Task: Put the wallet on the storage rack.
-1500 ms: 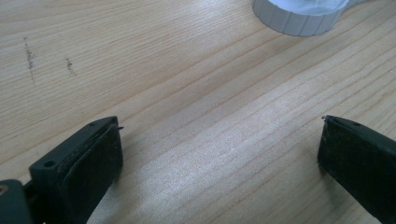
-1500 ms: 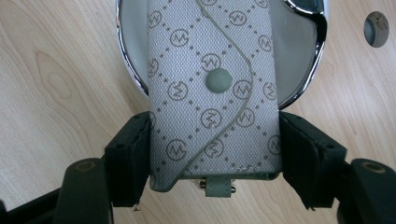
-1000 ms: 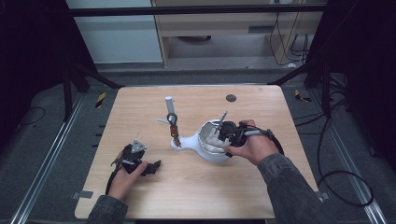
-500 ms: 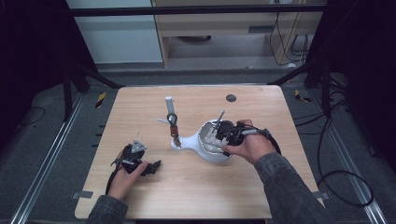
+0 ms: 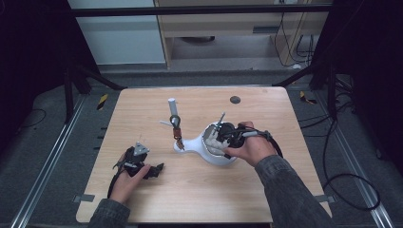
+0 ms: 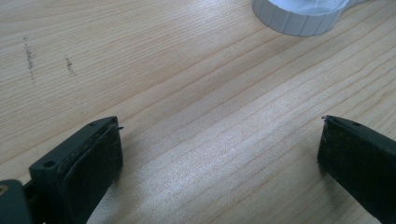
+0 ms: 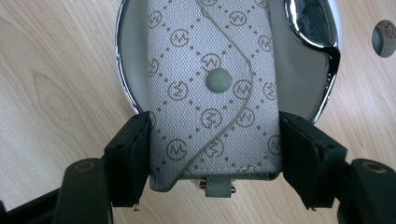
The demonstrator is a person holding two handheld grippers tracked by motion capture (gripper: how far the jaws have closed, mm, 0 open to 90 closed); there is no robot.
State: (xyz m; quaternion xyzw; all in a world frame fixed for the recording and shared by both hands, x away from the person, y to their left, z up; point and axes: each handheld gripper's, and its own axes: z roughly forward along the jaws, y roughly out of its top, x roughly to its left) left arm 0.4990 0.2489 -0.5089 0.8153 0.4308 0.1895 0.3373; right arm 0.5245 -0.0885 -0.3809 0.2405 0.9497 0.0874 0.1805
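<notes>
Right gripper (image 7: 212,158) clamps both sides of grey patterned key pouch (image 7: 212,93), holding it over white dish (image 5: 216,152) mid-table; hand barely shifted since 1 second ago, so placing looks imminent. Left gripper (image 6: 219,154) rests wide open, holding nothing, on wooden table (image 5: 285,109); small stand (image 5: 175,124) nearby.

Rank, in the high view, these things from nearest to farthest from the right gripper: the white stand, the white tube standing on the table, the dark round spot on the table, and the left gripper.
1. White stand: directly beneath the right gripper.
2. White tube: to its left, farther back.
3. Dark round spot: near the far edge; too close to the tube to rank.
4. Left gripper: at the near left.
</notes>
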